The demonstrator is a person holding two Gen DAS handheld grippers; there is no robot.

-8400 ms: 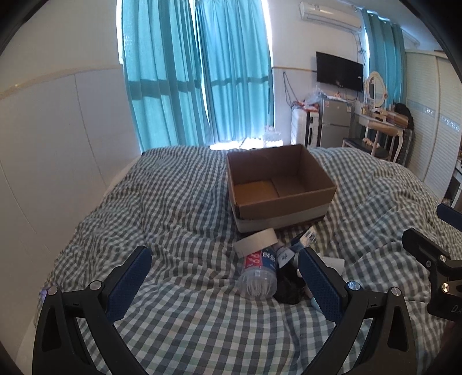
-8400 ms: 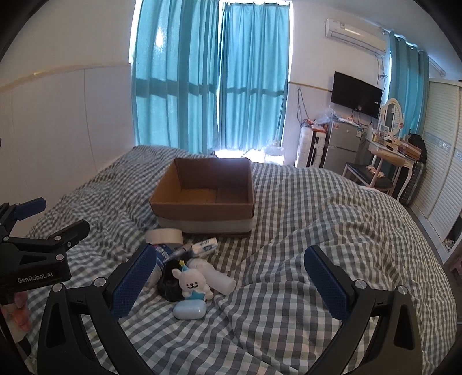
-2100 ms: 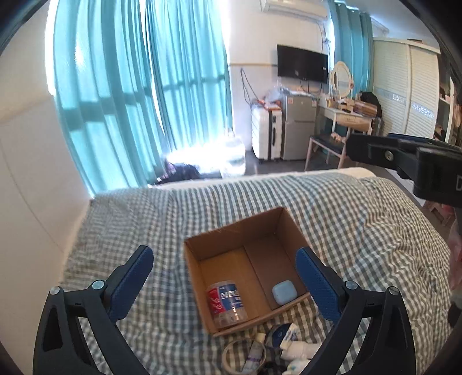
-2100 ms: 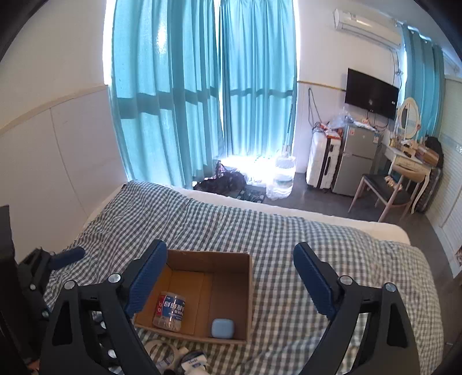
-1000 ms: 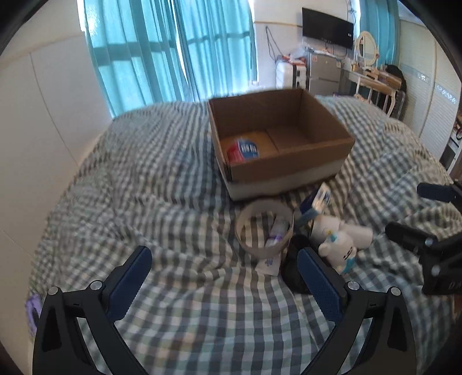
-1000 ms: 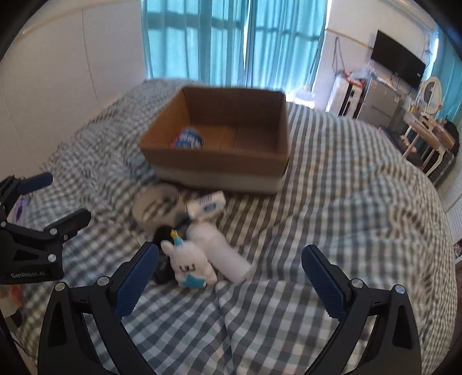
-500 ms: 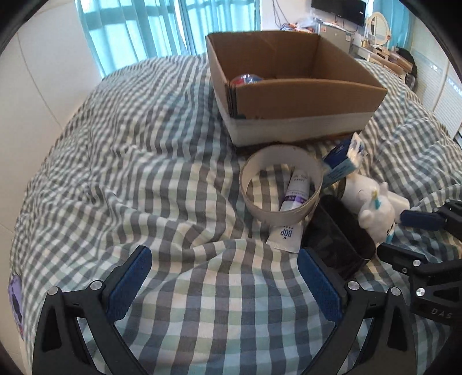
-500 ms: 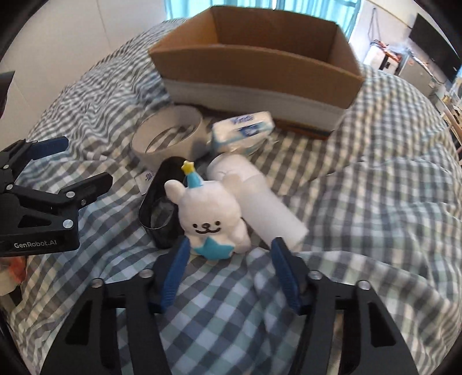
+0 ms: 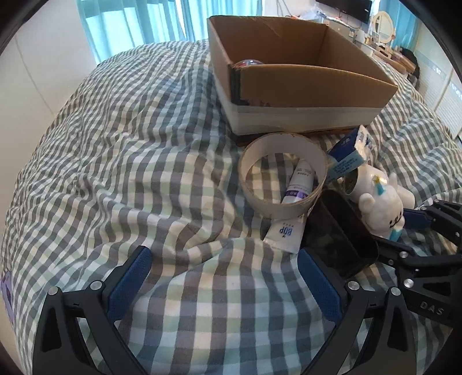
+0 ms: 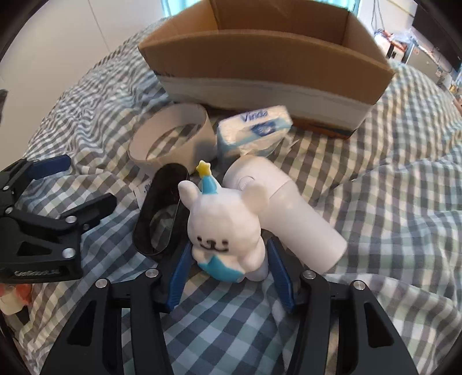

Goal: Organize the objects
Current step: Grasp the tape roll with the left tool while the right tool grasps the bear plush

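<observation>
A white plush bear (image 10: 223, 222) with a blue hat sits on the checked bed; my right gripper (image 10: 228, 253) has its fingers closed against both sides of the bear's base. The bear also shows in the left wrist view (image 9: 381, 204). My left gripper (image 9: 223, 277) is open and empty above the bedspread, short of a tape roll (image 9: 283, 177) with a white tube (image 9: 288, 222) under it. A black case (image 9: 340, 233), a tissue pack (image 10: 254, 128) and a white cylinder (image 10: 291, 213) lie beside the bear. The cardboard box (image 9: 303, 86) stands behind, a bottle (image 9: 248, 63) inside.
The checked bedspread (image 9: 130, 144) is wrinkled into folds left of the pile. A white wall (image 9: 34, 57) runs along the bed's left side. Curtains (image 9: 130, 17) and furniture stand beyond the box.
My right gripper has moved in and closed onto the plush bear's base. My left gripper has edged slightly closer to the tape roll and stayed open.
</observation>
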